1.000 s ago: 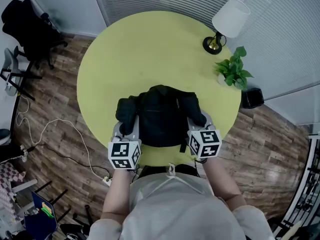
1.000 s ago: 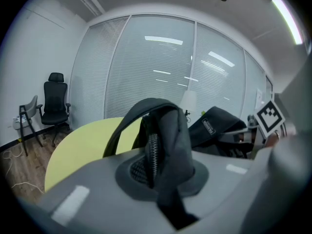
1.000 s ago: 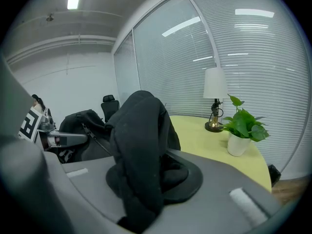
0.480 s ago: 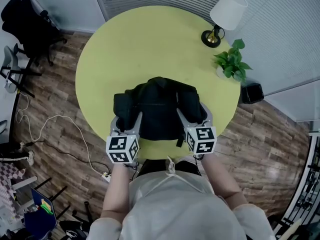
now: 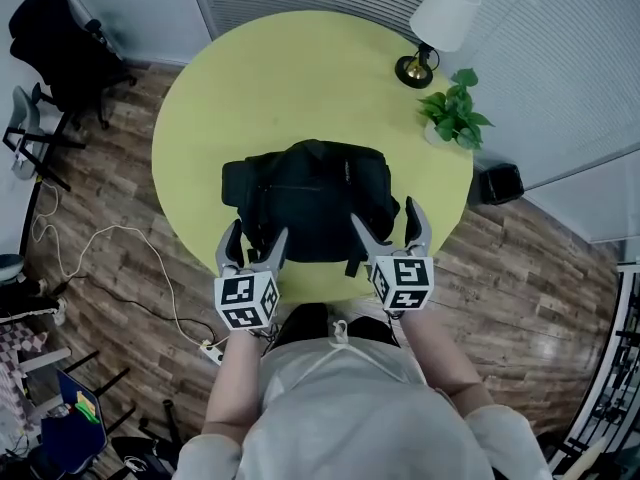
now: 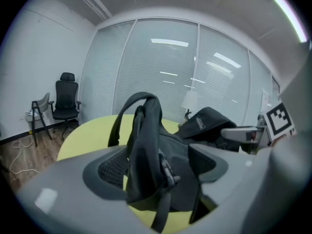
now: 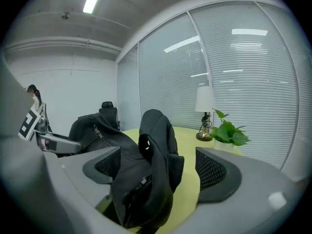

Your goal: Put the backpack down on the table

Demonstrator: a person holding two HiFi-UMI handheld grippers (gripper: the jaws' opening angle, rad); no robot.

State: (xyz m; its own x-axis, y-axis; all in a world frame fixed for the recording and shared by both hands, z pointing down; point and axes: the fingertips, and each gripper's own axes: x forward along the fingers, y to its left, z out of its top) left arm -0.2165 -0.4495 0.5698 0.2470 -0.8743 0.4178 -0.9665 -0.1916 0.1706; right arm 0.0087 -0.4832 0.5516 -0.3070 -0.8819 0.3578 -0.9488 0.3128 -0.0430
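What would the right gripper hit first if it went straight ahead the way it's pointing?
Most likely the black fabric backpack's padded shoulder strap, which stands between the right gripper's opening jaws. How near it is remains unclear.

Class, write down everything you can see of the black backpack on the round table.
The backpack is black, soft fabric, with a zip and padded straps. It lies slumped on the near part of the yellow-green table. One strap stands between the opening jaws of the left gripper, another between those of the right gripper; neither grips it.
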